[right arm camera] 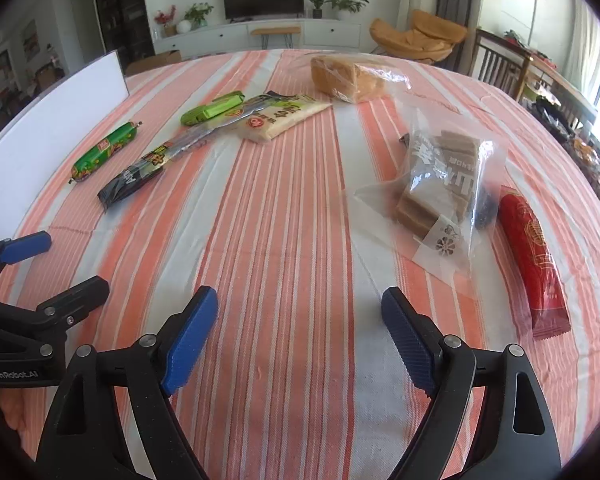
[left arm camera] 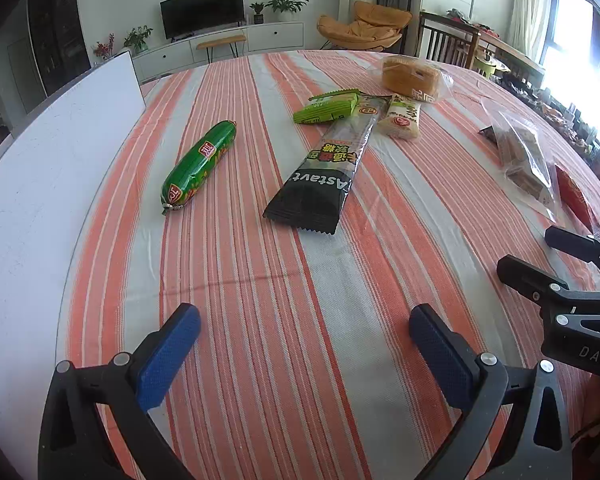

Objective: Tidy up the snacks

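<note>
Both tools are held low over the near edge of the striped bench [right arm camera: 284, 208], released and empty: the left tool [left arm camera: 305, 342] and the right tool [right arm camera: 300, 330]. Nearest the right tool, to its right, the red snack packet [right arm camera: 534, 258] is seen with its long axis running near to far. The clear bag of brown wafers [right arm camera: 440, 184] lies just beyond, the green sausage [left arm camera: 198, 162] far left.

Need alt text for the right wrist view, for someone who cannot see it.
The right gripper hangs open and empty over a striped tablecloth scattered with wrapped snacks. A clear bag of brown wafers and a red packet lie to its right, a green sausage and a black packet far left. The left gripper shows at the left edge.
</note>
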{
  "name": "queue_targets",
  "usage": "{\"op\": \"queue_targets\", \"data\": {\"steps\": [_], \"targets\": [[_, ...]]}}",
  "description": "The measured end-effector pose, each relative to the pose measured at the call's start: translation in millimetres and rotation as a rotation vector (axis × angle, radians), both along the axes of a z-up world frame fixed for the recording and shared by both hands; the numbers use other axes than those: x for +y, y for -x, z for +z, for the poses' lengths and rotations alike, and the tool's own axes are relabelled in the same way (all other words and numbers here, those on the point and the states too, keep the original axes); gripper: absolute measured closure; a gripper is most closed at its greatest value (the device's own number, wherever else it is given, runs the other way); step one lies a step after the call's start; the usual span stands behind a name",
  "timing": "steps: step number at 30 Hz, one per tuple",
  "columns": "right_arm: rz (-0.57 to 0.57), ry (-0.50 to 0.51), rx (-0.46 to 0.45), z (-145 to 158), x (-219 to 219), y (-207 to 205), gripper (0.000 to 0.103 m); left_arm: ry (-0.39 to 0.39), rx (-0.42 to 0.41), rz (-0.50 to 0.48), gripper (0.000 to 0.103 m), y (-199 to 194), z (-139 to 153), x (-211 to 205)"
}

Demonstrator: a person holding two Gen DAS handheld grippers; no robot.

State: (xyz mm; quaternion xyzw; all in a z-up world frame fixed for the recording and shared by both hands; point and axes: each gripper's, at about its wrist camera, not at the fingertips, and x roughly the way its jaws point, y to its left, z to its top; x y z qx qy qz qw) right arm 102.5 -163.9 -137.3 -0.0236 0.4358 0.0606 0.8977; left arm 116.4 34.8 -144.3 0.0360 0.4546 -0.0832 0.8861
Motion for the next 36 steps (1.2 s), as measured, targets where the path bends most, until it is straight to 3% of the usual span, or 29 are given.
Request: {"op": "queue_targets", "data": {"steps": [36], "targets": [[0.003, 0.002, 0.005, 0.2, 0.4, 1.1, 0.014, 0.000, -0.001, -0.001, 0.000, 0.3, -0.4, 0.0]]}}
